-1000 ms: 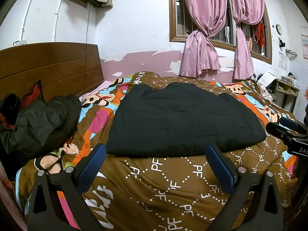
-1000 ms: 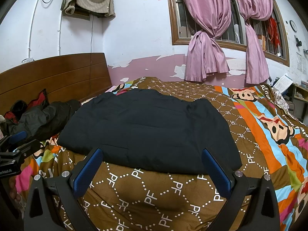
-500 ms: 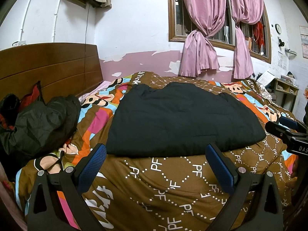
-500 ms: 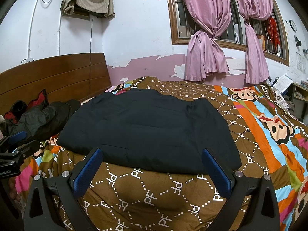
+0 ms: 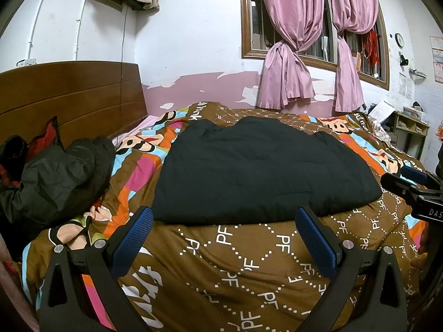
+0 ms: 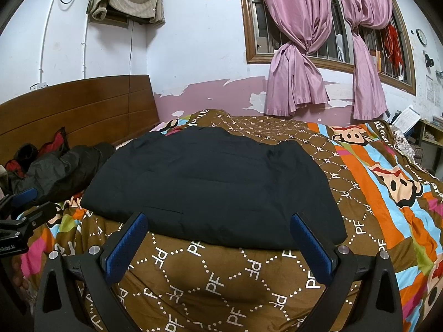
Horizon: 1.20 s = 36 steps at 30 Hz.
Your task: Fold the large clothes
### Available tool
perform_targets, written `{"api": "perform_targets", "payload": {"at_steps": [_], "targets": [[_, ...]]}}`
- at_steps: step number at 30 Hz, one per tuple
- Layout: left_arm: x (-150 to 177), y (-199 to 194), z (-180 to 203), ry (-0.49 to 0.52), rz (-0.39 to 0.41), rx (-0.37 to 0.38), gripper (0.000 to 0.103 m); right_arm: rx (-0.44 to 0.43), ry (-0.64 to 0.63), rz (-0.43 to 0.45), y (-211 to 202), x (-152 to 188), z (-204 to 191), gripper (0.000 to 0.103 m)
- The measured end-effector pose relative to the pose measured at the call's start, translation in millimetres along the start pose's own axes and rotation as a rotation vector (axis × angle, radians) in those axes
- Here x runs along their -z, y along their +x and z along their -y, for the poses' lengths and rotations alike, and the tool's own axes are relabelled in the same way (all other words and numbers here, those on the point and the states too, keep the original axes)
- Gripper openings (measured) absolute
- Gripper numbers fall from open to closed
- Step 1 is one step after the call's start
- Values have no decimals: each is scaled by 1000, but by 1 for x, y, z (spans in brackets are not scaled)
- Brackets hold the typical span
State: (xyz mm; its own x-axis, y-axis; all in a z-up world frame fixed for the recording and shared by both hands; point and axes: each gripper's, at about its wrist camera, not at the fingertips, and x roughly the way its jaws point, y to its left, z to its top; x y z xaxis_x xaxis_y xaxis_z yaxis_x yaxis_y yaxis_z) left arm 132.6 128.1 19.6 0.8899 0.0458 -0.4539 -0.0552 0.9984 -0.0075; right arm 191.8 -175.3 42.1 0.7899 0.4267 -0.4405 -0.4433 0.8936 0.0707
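Note:
A large black padded garment lies flat and folded on the patterned bedspread, its near edge facing me. My left gripper hovers open just short of that edge, nothing between its blue pads. My right gripper is likewise open at the garment's near edge, empty. Each gripper shows at the side of the other's view: the right gripper at the far right, the left gripper at the far left.
A crumpled dark jacket with red cloth lies at the left by the wooden headboard. Pink curtains hang over the window behind the bed. A small shelf stands at the right.

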Motion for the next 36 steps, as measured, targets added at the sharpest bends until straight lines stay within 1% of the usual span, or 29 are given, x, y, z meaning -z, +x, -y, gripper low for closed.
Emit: {"api": "perform_targets", "payload": {"at_steps": [36], "targets": [[-1,0,-1,-4,-4,1,101,9,4,-6,1,1,6,103]]}}
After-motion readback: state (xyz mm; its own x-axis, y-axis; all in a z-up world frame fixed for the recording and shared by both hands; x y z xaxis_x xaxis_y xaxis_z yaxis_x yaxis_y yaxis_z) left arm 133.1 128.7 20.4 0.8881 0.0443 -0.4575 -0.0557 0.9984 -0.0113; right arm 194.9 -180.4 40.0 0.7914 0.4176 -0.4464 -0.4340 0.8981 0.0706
